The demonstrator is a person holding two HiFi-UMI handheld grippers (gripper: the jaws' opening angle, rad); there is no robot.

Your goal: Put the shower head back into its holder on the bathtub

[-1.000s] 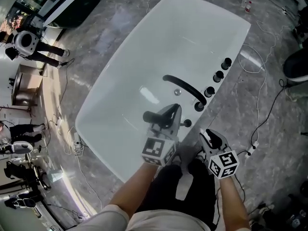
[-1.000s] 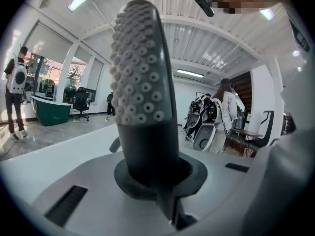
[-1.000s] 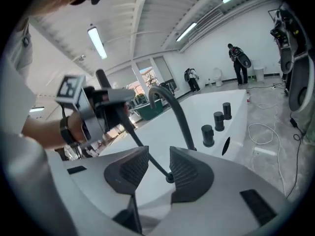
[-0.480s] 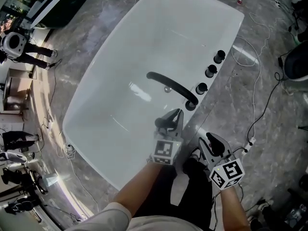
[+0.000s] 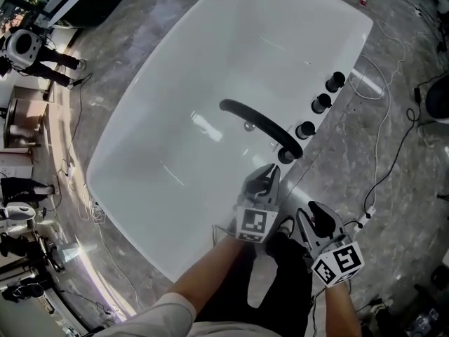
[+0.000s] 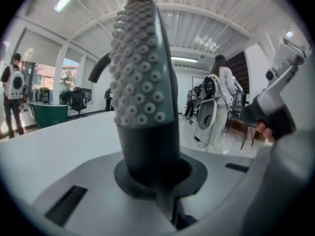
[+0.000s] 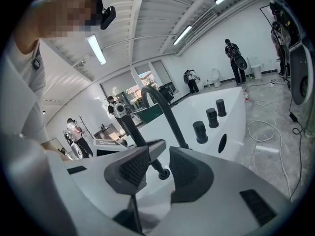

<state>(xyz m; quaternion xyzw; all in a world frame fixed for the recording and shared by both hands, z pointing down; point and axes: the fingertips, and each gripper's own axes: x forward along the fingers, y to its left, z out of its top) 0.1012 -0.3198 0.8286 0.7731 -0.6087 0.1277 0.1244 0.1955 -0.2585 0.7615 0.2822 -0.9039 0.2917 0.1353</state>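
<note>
Dark shower head (image 6: 142, 73), pale nozzle studs, clamped in left claw (image 5: 268, 177); right claw (image 7: 160, 157) apart

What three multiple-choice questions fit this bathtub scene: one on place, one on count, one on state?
1. Where is the dark shower head with pale nozzles? A on a shelf; B between the jaws of the left gripper; C hanging on a wall.
2. How many black round knobs stand on the rim of the white bathtub? A one; B three; C seven.
3. How do the jaws of the right gripper stand? A shut on a knob; B shut together; C apart, empty.
Answers: 1 B, the left gripper view shows it clamped there; 2 B, three stand in a row past the curved black spout; 3 C, a gap shows between them.
</note>
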